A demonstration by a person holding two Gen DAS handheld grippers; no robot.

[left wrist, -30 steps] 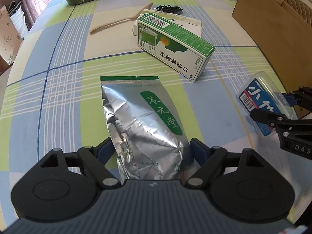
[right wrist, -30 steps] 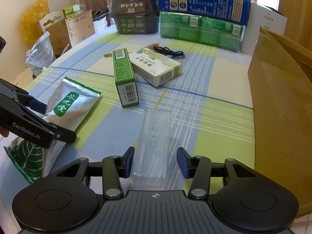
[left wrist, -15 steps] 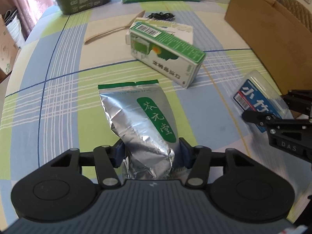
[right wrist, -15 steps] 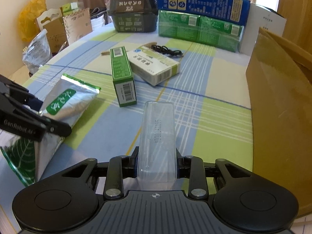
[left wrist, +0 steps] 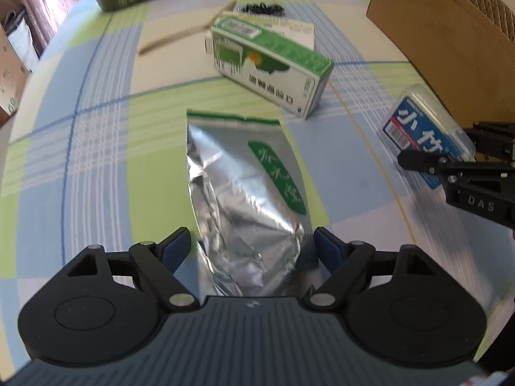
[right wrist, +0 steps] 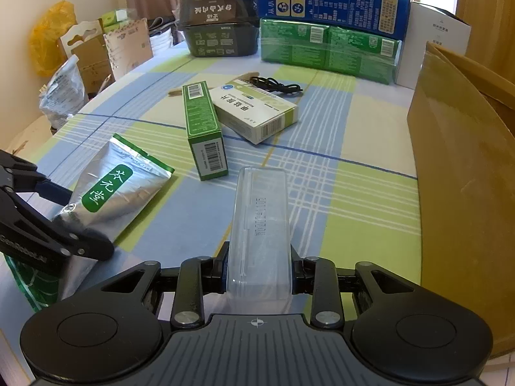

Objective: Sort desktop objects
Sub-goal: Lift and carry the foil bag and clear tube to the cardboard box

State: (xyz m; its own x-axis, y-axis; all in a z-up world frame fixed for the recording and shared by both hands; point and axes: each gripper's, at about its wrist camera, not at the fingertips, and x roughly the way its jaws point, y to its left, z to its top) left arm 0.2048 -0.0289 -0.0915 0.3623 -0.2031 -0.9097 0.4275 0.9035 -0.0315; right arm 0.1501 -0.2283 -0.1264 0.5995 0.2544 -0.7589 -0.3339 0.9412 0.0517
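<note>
Your worktop [right wrist: 370,148], under its blue, green and cream check cloth, carries nearly everything to be sorted, so the task looks barely begun. At your right stands the large brown cardboard box [right wrist: 457,173], open at the top; I judge it the likely place for the loose things, though nothing shows inside it from here. Stacked cartons [right wrist: 328,22] line the far edge.

Out on the cloth, untouched, lie the long green box [right wrist: 203,132] and the white-and-green medicine box [right wrist: 257,111], the two touching at a corner. Behind them are a thin wooden stick [left wrist: 186,33] and a coiled black cable [right wrist: 276,85].

Nearer you lies the silver foil pouch [left wrist: 244,199] with its green label, flat on the cloth. Your left hand-held gripper [left wrist: 251,247] straddles its near end with the jaws opening wide, the blue pads standing clear of the foil on both sides, so the pouch is not gripped.

Your right hand-held gripper [right wrist: 259,270] is narrow and clamped on the near end of the clear plastic case [right wrist: 260,225], which juts forward over the cloth, just left of the cardboard box. That case is the only thing in hand; the pouch, both boxes, the stick and the cable all remain.
</note>
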